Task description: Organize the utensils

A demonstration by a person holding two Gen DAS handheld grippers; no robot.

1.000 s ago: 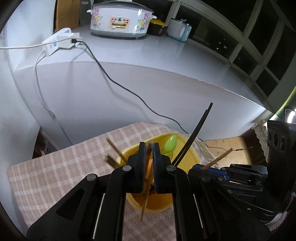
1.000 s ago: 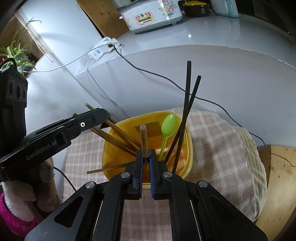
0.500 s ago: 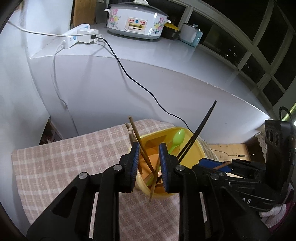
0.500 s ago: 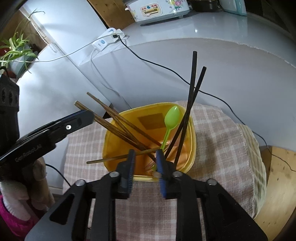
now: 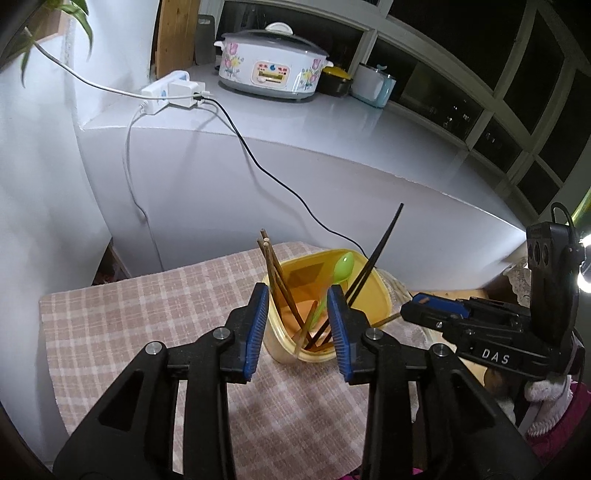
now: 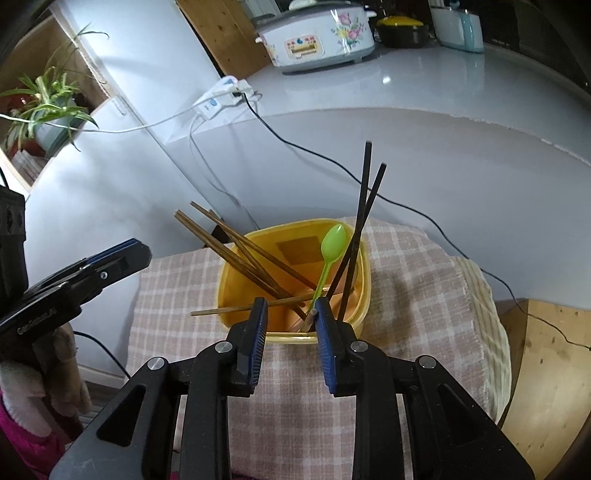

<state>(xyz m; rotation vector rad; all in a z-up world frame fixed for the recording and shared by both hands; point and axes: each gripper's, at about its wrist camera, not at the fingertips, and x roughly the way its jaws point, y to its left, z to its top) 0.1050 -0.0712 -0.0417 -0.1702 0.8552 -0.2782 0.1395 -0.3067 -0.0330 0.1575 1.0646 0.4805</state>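
Seemingly just beyond both parted tongs (image 5: 297,325) (image 6: 289,325): utensil-filled yellow container (image 6: 236,273).

A white rice cooker (image 5: 272,72) with a floral print sits on the grey-white counter (image 5: 362,125). Just to its right stand a dark pot with a yellow lid (image 5: 335,81) and then a pale blue appliance (image 5: 373,89). To the cooker's left lies a white power strip (image 5: 170,89), from which a black cable (image 5: 273,177) runs down the counter's front. Behind the cooker leans a wooden board (image 5: 173,35). Well left of the cooker, a green spider plant (image 6: 44,107) sits in a recess. Below the counter lies a pink checked cloth (image 5: 147,332).
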